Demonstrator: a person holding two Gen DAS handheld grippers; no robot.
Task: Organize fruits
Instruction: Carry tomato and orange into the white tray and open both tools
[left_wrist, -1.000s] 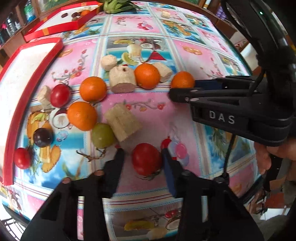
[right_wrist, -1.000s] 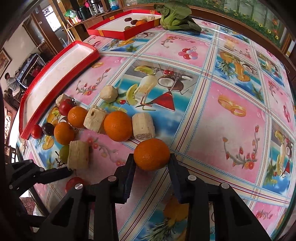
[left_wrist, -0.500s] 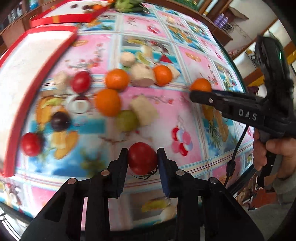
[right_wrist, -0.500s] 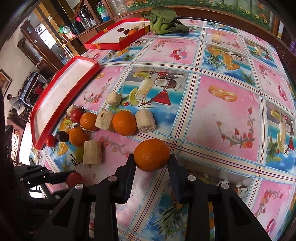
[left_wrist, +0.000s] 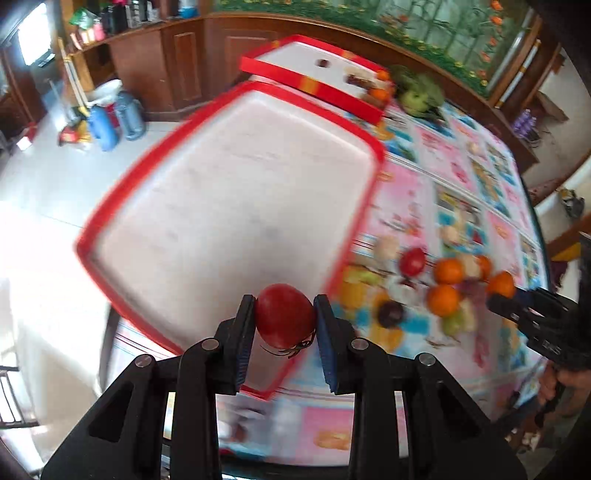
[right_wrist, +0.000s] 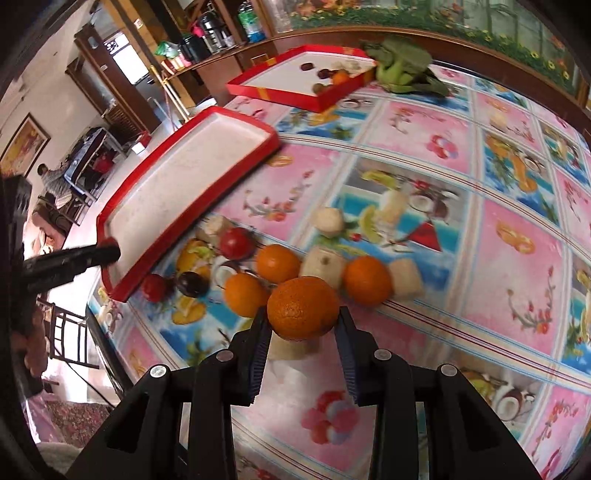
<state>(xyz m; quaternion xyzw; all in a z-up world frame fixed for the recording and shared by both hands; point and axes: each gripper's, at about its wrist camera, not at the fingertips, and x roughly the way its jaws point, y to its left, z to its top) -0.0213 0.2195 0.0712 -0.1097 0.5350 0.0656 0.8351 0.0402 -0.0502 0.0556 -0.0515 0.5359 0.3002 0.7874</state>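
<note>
Red tomato (left_wrist: 285, 316) pinched in my left tool (left_wrist: 284, 328), over the near corner of the red-rimmed white tray (left_wrist: 236, 206). Right tool (right_wrist: 302, 345) clamps an orange (right_wrist: 303, 308) above the table (right_wrist: 509, 280); other fruit beyond, 2nd tray (right_wrist: 280, 79) further back.

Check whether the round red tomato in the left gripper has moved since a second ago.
Yes. The round red tomato, shut in the left gripper, left the tablecloth and now hangs over the near red-rimmed white tray.
</note>
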